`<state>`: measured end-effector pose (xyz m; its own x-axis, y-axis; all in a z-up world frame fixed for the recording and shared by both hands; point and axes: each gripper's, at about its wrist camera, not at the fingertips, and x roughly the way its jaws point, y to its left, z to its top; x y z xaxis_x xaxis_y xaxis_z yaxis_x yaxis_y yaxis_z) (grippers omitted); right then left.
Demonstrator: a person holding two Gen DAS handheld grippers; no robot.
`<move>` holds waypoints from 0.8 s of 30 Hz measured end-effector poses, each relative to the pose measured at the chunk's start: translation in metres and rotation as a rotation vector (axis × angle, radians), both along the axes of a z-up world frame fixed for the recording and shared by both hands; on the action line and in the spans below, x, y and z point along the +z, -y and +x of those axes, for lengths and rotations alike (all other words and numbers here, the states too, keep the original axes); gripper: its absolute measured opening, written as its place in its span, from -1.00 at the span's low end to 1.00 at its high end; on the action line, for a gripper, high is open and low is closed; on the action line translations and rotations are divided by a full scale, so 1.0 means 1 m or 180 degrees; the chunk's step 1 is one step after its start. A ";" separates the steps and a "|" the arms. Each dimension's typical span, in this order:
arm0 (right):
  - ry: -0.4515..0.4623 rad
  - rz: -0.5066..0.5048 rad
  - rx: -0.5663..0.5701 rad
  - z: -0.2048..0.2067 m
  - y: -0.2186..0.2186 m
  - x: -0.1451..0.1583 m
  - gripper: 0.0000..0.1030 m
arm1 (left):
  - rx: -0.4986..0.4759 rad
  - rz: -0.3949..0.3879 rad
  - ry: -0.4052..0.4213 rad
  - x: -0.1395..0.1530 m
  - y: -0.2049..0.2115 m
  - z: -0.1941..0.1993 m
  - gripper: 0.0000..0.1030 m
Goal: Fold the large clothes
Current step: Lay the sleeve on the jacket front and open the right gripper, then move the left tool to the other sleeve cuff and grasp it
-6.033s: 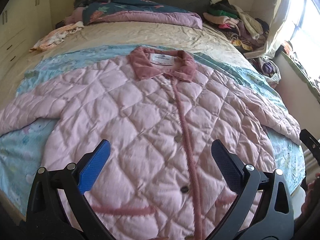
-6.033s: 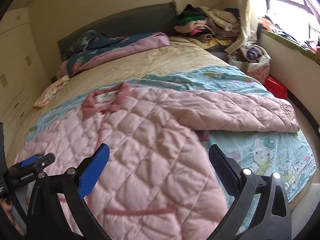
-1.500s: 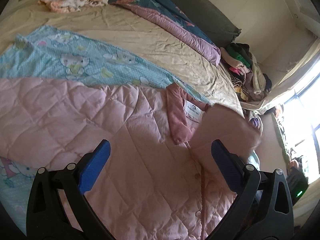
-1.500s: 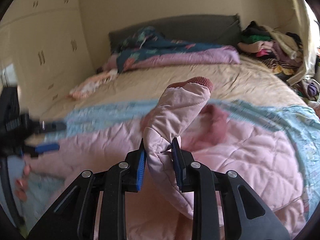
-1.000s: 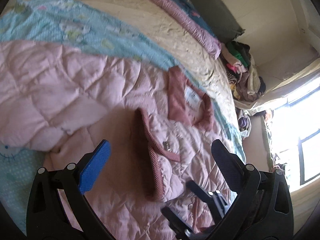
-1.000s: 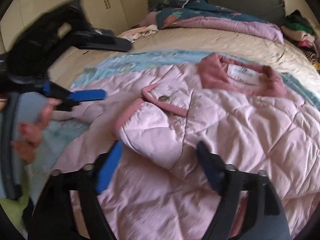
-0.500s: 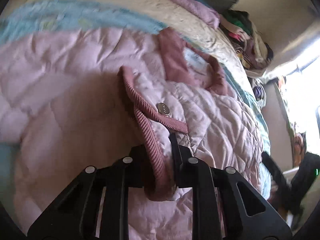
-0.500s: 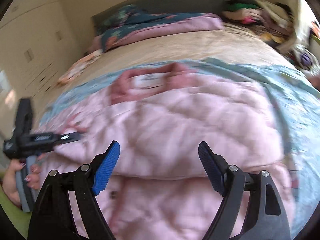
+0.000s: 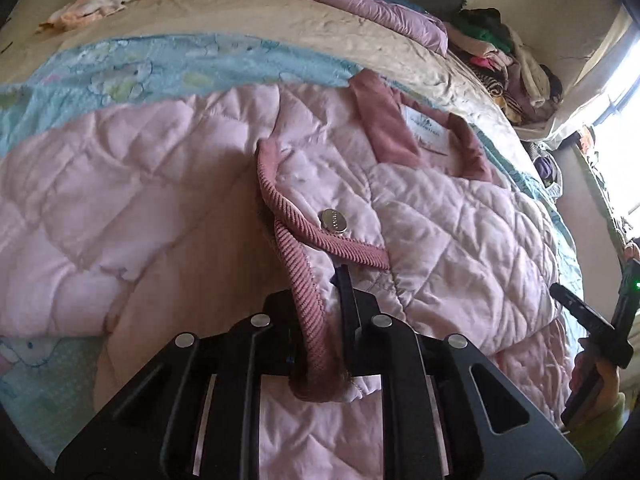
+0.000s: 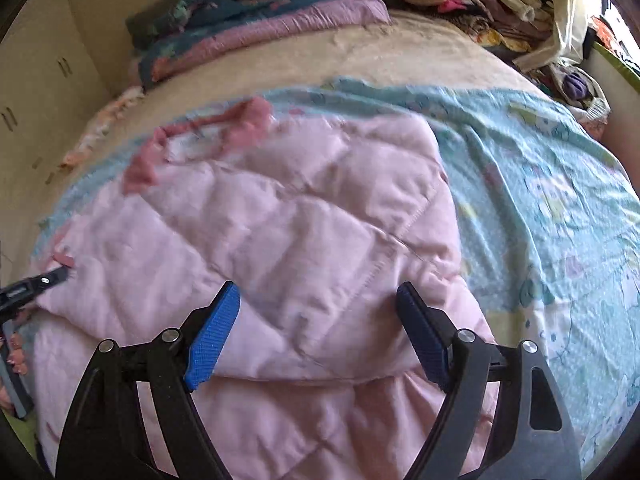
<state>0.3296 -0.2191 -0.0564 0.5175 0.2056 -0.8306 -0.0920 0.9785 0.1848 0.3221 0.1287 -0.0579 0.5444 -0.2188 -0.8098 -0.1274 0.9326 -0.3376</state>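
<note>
A pink quilted jacket (image 9: 440, 216) lies spread front-up across the near half of the bed (image 9: 280, 28), on a pale blue cartoon-print sheet (image 10: 560, 184), its darker pink collar (image 9: 384, 128) pointing toward the far headboard. One sleeve is folded across the chest, and the left gripper (image 9: 320, 308) is clamped tight on that sleeve's ribbed cuff (image 9: 304, 280), just near of the metal snap button (image 9: 334, 220). The right gripper (image 10: 320, 332) hangs over the folded shoulder at the jacket's right side with its blue pads (image 10: 212, 340) wide apart and nothing between them. I'd say this is the sleeve-folding step: the cuff is being set in place. Next, I'd guess, the cuff wants laying flat and letting go, then the other sleeve, spread out to the left, needs bringing in likewise, without dragging the padded body askew.
</note>
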 end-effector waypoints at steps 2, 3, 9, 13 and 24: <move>-0.0064 -0.0017 -0.0048 0.005 0.002 -0.009 0.54 | -0.0013 -0.0024 -0.0003 -0.003 0.002 0.001 -0.79; -0.0086 -0.0011 -0.0072 0.006 0.003 -0.011 0.54 | -0.0020 -0.0024 0.0000 -0.003 0.002 0.001 -0.79; 0.0034 0.0105 -0.0060 -0.004 -0.002 0.009 0.56 | -0.0006 0.0061 0.0040 0.010 0.003 -0.006 -0.50; 0.0180 0.0173 0.0025 -0.018 -0.012 0.029 0.65 | 0.0029 0.0160 0.0146 0.027 0.000 -0.016 -0.15; 0.0477 0.0236 0.0367 -0.049 -0.069 0.072 0.91 | 0.0336 0.0215 0.0323 0.056 -0.028 -0.052 0.82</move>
